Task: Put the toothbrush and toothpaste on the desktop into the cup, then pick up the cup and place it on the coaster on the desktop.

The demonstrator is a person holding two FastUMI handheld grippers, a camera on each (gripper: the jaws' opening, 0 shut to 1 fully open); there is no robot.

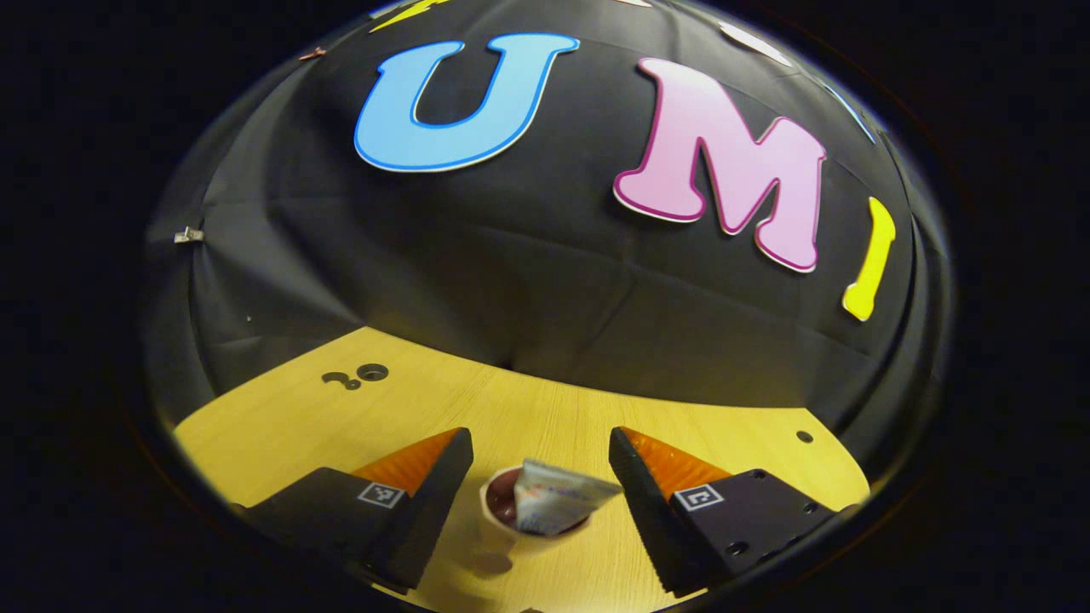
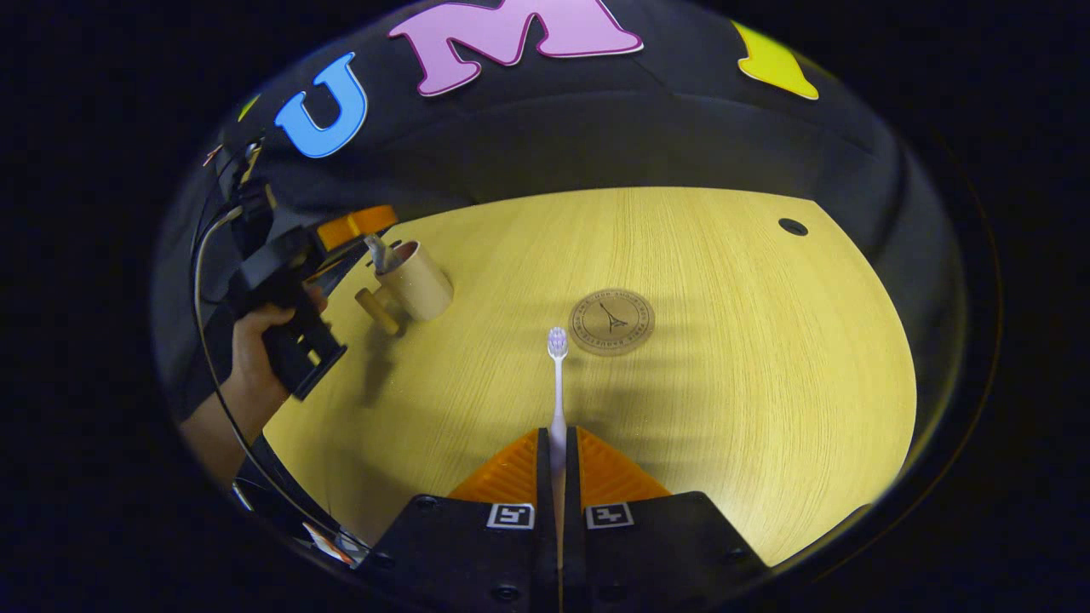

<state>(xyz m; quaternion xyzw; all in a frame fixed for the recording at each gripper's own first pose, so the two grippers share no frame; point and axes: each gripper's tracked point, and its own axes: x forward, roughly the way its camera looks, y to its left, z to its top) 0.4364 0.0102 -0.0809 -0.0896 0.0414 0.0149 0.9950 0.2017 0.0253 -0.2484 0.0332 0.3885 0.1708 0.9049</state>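
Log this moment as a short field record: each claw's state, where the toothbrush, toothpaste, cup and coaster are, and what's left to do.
left claw: open, above the cup
right claw: shut on the toothbrush, bristle end forward
toothpaste: standing in the cup, top sticking out
cup: on the desktop, left of the coaster, apart from it
coaster: bare, flat on the desktop
remaining: toothbrush into the cup, then cup onto the coaster

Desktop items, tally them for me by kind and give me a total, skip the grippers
Toothbrush: 1, clamped in the right gripper
Toothpaste: 1, standing in the cup
Cup: 1, below the open left gripper
Coaster: 1, bare on the desktop
Total: 4
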